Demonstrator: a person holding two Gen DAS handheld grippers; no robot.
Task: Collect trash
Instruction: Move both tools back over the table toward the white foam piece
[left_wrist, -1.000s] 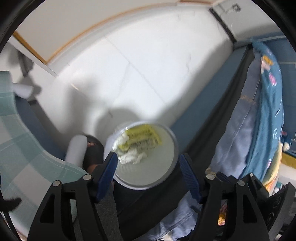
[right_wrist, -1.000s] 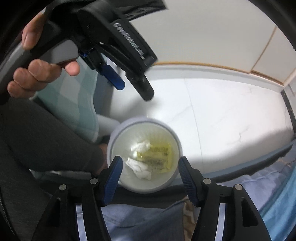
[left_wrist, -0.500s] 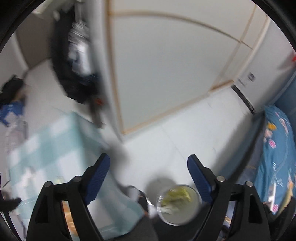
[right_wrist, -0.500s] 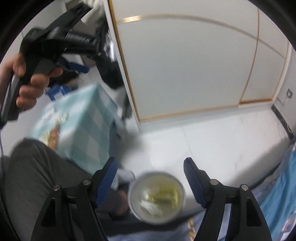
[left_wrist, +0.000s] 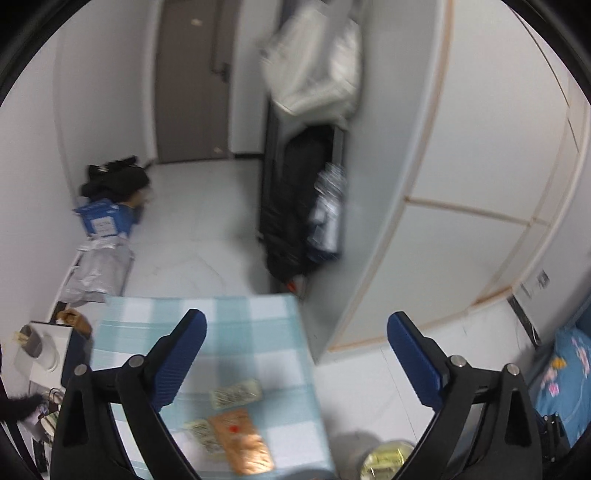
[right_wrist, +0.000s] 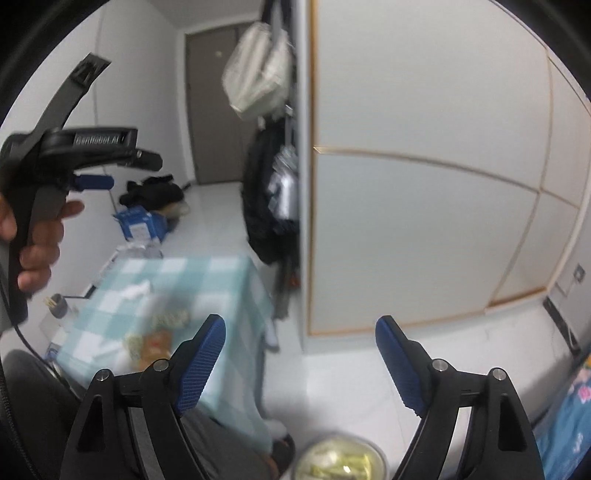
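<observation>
My left gripper (left_wrist: 295, 321) hangs over a table with a pale blue checked cloth (left_wrist: 221, 332); its jaws are opening, with nothing between them. On the cloth lie an orange packet (left_wrist: 240, 439) and two pale wrappers (left_wrist: 236, 393). A round bin (left_wrist: 388, 458) holding yellow wrappers sits on the floor at the bottom edge. My right gripper (right_wrist: 300, 326) is also opening and empty, above the bin (right_wrist: 343, 461). In the right wrist view a hand (right_wrist: 37, 236) holds the left gripper (right_wrist: 122, 171) up at the left. A white tissue (right_wrist: 136, 290) and wrappers (right_wrist: 170, 319) lie on the table there.
A white wardrobe (left_wrist: 461, 166) stands to the right, with dark clothes (left_wrist: 295, 206) hanging beside it. A blue box (left_wrist: 103, 221) and grey bags (left_wrist: 96, 269) lie on the floor at the left. A blue floral bed (left_wrist: 561, 384) is at the far right. A dark trouser leg (right_wrist: 37, 406) is at the lower left.
Both grippers have risen and tilted up away from the bin, which slid to the bottom edge. Their jaws have widened. The table top and the room beyond have come into view.
</observation>
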